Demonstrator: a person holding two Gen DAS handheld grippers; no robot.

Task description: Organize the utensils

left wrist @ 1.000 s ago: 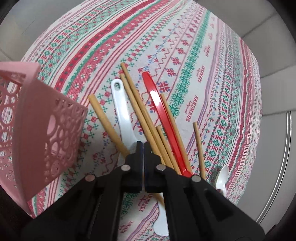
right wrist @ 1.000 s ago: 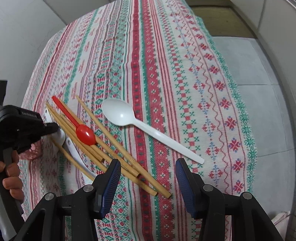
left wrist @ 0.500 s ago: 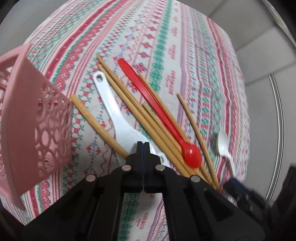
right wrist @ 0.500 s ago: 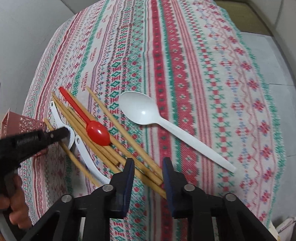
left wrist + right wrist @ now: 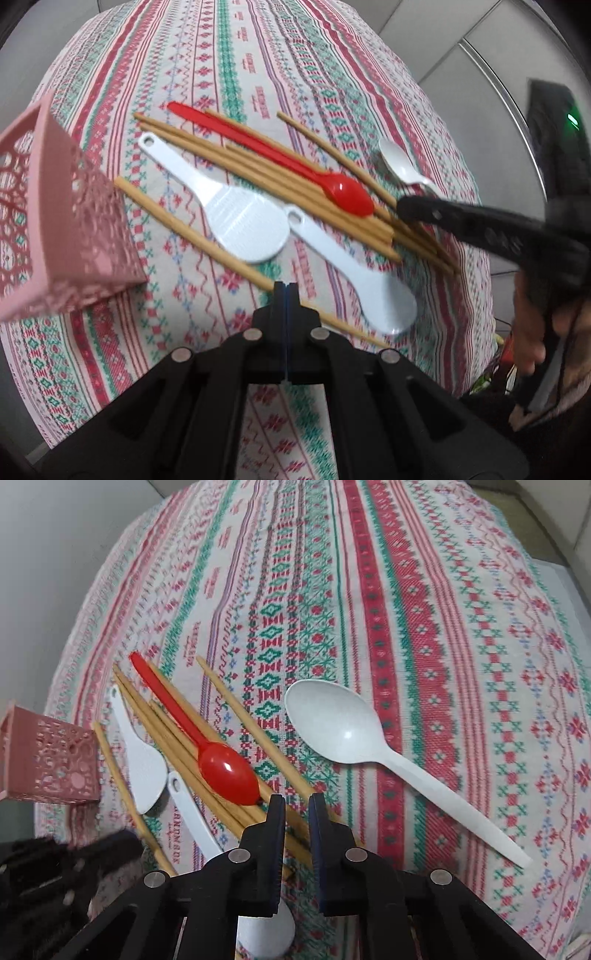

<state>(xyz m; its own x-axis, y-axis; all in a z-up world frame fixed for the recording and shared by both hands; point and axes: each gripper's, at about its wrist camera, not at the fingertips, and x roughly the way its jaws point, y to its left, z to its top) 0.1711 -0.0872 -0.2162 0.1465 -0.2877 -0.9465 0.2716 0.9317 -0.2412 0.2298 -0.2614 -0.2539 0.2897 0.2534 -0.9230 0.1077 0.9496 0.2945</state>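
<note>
Several chopsticks (image 5: pixel 236 716) lie bunched at ten o'clock on the worktop (image 5: pixel 424 609), my right claw (image 5: pixel 297 801) nearly pinched around one stick's near end, my left claw (image 5: pixel 286 290) clenched empty, and I fear the red spoon (image 5: pixel 221 764) resting on them could get dragged.

A long red plastic spoon (image 5: pixel 207 738) lies diagonally across a bundle of pale wooden chopsticks (image 5: pixel 280 188), its bowl facing up. One separate wooden chopstick (image 5: pixel 192 236) lies alone on the near side of the two flat white plastic rice paddles (image 5: pixel 236 218), which lie end to end beside the bundle. A large white plastic spoon (image 5: pixel 373 749) rests apart from the pile, bowl up, handle angled away. A pink perforated plastic basket (image 5: pixel 62 236) stands at the cloth's edge, near the paddles.
</note>
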